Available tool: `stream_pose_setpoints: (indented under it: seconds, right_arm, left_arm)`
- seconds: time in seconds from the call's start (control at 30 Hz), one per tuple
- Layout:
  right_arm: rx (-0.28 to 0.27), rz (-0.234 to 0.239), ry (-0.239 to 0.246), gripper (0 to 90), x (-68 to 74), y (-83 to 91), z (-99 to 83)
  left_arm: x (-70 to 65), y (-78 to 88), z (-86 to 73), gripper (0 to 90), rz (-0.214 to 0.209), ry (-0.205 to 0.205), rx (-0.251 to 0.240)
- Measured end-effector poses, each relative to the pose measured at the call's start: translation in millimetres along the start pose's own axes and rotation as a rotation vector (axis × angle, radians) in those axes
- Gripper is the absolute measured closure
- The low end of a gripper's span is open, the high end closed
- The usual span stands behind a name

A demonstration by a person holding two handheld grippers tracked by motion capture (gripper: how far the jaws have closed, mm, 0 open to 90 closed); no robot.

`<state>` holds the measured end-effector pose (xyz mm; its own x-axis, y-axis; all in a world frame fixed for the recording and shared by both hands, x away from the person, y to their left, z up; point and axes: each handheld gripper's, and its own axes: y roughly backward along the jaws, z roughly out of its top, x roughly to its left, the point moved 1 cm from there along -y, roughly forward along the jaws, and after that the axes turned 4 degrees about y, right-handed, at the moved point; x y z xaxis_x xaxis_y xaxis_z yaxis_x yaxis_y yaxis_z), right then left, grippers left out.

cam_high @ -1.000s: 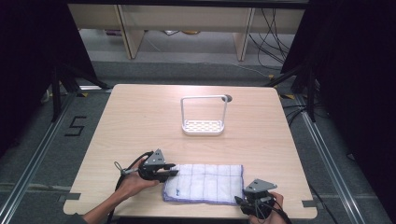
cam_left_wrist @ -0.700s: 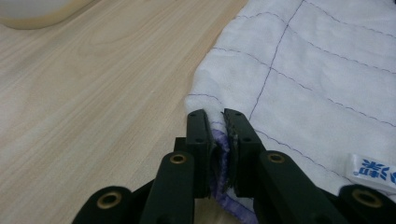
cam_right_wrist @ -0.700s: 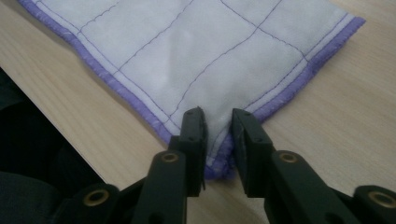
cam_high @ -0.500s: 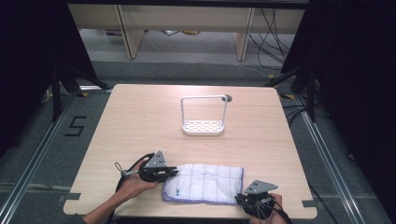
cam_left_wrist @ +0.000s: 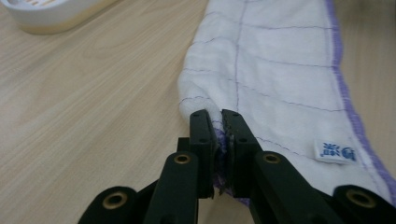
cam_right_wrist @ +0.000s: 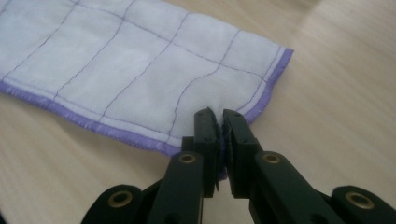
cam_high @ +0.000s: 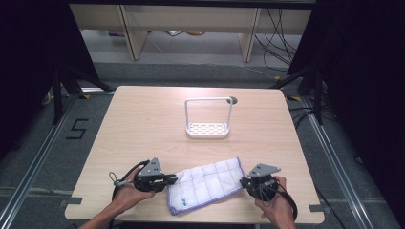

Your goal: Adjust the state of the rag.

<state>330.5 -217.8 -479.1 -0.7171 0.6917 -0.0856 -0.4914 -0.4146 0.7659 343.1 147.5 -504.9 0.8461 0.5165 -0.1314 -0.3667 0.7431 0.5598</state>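
A white cloth (cam_high: 205, 183) with purple grid lines and a purple hem lies near the table's front edge, stretched between both grippers. My left gripper (cam_high: 173, 180) pinches its left end. In the left gripper view its jaws (cam_left_wrist: 220, 114) have just been closing, and the bunched hem of the cloth (cam_left_wrist: 280, 70) is clamped between them. My right gripper (cam_high: 242, 181) is shut on the right end. In the right gripper view its fingertips (cam_right_wrist: 219, 112) grip the cloth (cam_right_wrist: 140, 60) at the hem near a corner.
A white wire rack (cam_high: 208, 129) with a perforated base stands upright past the middle of the wooden table (cam_high: 143, 124); its base (cam_left_wrist: 51, 14) appears at the top left of the left gripper view. Cables trail from both grippers.
Both grippers have closed on the cloth's ends. The right hand has moved away from the front edge with its corner, so the cloth now lies slanted and partly lifted.
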Motion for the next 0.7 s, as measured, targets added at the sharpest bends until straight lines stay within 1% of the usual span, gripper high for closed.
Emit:
stream_pose_setpoints:
  seconds: [0.03, 0.07, 0.1, 0.13, 0.17, 0.2, 0.23, 0.27, 0.3, 0.33, 0.37, 0.4, 0.47, 0.5, 0.53, 0.57, 0.6, 0.63, 0.67, 0.7]
  right_arm:
    - [0.004, 0.002, -0.007, 85.1, -1.8, -2.2, 4.8]
    - [-0.005, -0.004, 0.004, 85.1, -5.2, -6.6, 11.3]
    - [0.011, 0.008, -0.004, 85.1, -7.6, -9.2, 18.4]
    - [0.007, 0.011, 0.002, 85.2, -10.6, -13.3, 25.4]
    - [0.022, 0.015, 0.021, 85.2, -13.7, -17.0, 32.6]
    - [0.028, 0.011, 0.033, 85.2, -15.6, -21.6, 39.7]
    - [0.027, 0.002, 0.047, 85.2, -17.4, -27.3, 46.3]
    - [0.026, 0.0, 0.052, 85.2, -18.8, -33.4, 52.9]
    - [0.034, 0.002, 0.072, 85.2, -21.6, -40.2, 60.4]
    - [0.048, 0.01, 0.08, 85.2, -23.0, -45.1, 66.5]
    - [0.036, 0.007, 0.076, 85.2, -22.8, -51.1, 70.3]
    - [0.052, 0.018, 0.093, 85.2, -24.1, -55.7, 75.7]
    - [0.045, 0.013, 0.099, 85.2, -23.5, -67.8, 84.5]
    - [0.057, 0.015, 0.118, 85.2, -24.2, -72.4, 88.2]
    - [0.05, 0.013, 0.121, 85.2, -24.1, -78.3, 90.8]
    - [0.069, 0.021, 0.144, 85.1, -25.5, -82.1, 93.1]
    - [0.073, 0.027, 0.144, 85.1, -26.4, -85.9, 94.3]
    - [0.066, 0.012, 0.153, 85.0, -28.7, -89.4, 95.3]
    - [0.081, 0.02, 0.151, 84.8, -29.8, -90.6, 95.3]
    - [0.087, 0.021, 0.147, 84.5, -30.8, -92.3, 95.0]
  left_arm:
    - [-3.1, 4.8, -0.3, 83.0, -0.004, 0.009, 0.001]
    - [-6.5, 8.2, -1.7, 83.0, -0.007, 0.022, -0.015]
    - [-9.9, 11.7, -3.1, 83.0, -0.012, 0.039, -0.025]
    - [-13.6, 15.0, -4.1, 83.0, -0.019, 0.053, -0.035]
    - [-16.9, 19.2, -4.8, 83.0, -0.019, 0.053, -0.021]
    - [-20.4, 20.8, -5.9, 83.0, -0.018, 0.05, -0.036]
    - [-24.2, 23.4, -6.4, 82.9, -0.022, 0.053, -0.031]
    - [-29.6, 24.4, -8.0, 82.9, -0.017, 0.057, -0.047]
    - [-33.7, 24.7, -8.7, 82.9, -0.024, 0.044, -0.048]
    - [-37.1, 25.2, -9.2, 82.9, -0.025, 0.038, -0.034]
    - [-42.1, 24.1, -10.1, 82.8, -0.019, 0.03, -0.036]
    - [-46.8, 22.3, -10.6, 82.7, -0.039, 0.029, -0.033]
    - [-55.1, 17.7, -12.1, 82.6, -0.046, 0.026, -0.017]
    - [-57.9, 14.6, -12.4, 82.5, -0.048, 0.015, -0.014]
    - [-60.2, 11.5, -12.9, 82.5, -0.053, 0.02, -0.004]
    - [-61.2, 8.1, -12.9, 82.4, -0.051, 0.015, -0.001]
    - [-61.4, 5.4, -12.6, 82.3, -0.059, 0.024, 0.018]
    - [-61.6, 2.4, -12.8, 82.1, -0.055, 0.021, 0.002]
    - [-62.0, 0.3, -13.0, 82.0, -0.049, 0.015, 0.013]
    - [-63.7, -3.0, -13.1, 81.7, -0.053, 0.022, 0.003]
